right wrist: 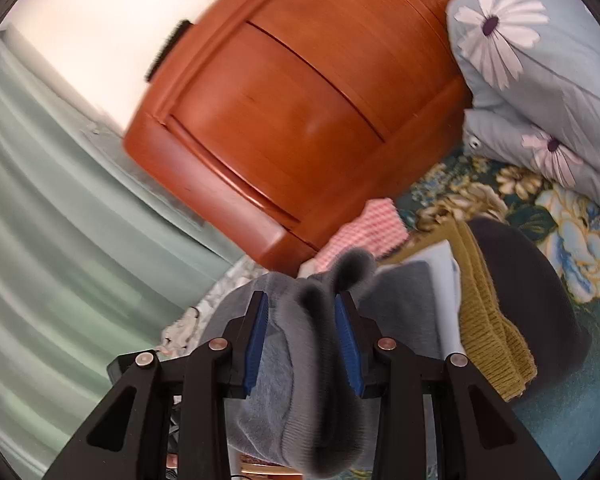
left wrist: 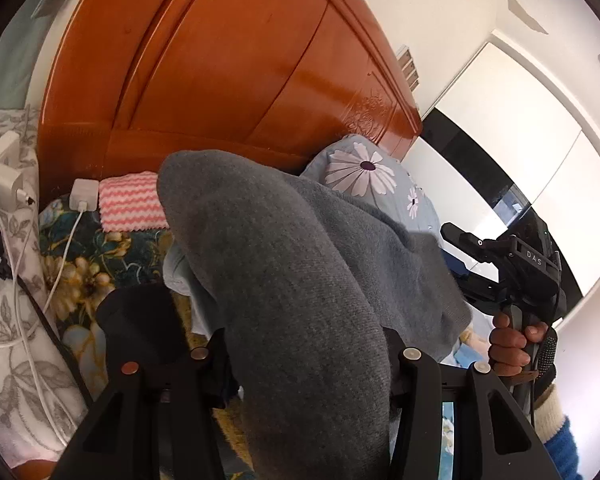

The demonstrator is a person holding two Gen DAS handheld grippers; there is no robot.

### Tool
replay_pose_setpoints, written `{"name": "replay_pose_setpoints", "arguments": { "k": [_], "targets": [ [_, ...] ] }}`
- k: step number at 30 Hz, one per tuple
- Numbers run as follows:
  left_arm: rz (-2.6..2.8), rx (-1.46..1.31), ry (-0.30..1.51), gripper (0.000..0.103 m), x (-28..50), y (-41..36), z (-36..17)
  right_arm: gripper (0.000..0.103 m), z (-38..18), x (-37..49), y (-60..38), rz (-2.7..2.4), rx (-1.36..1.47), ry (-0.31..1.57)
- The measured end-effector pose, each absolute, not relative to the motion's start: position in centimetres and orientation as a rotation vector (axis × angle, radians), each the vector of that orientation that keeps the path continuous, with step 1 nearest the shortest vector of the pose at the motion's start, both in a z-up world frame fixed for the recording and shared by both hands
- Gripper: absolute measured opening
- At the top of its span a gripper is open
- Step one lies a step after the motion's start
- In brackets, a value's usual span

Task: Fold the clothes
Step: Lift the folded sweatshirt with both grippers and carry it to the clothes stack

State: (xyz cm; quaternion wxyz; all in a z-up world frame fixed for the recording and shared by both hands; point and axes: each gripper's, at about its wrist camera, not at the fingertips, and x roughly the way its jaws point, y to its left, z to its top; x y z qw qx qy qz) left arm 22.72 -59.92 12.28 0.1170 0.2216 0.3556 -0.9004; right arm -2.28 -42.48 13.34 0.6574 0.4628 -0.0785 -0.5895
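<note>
Right wrist view: right gripper (right wrist: 302, 340) pinching gray sweater (right wrist: 300, 392), fingers part open. Left gripper (left wrist: 300, 364) clamped on it too. Held up before wooden headboard (left wrist: 228, 64). Lifting step; next, probably lay flat.
</note>
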Motion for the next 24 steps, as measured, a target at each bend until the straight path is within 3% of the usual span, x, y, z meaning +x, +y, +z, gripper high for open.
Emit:
{"name": "replay_pose_setpoints", "arguments": {
  "k": [8,13,24],
  "targets": [
    [-2.659,0.678,1.114,0.060,23.0,-60.5,10.3,0.038,9.5,-1.5,-43.0,-1.324,1.053,-0.065],
    [-2.650,0.675,1.157,0.061,22.9,-60.7,9.8,0.057,7.7,-1.4,-42.3,-1.341,1.075,-0.010],
    [-2.598,0.724,1.169,0.077,22.8,-61.7,8.6,0.061,4.0,-3.3,-43.4,-1.223,1.179,-0.150]
  ]
}}
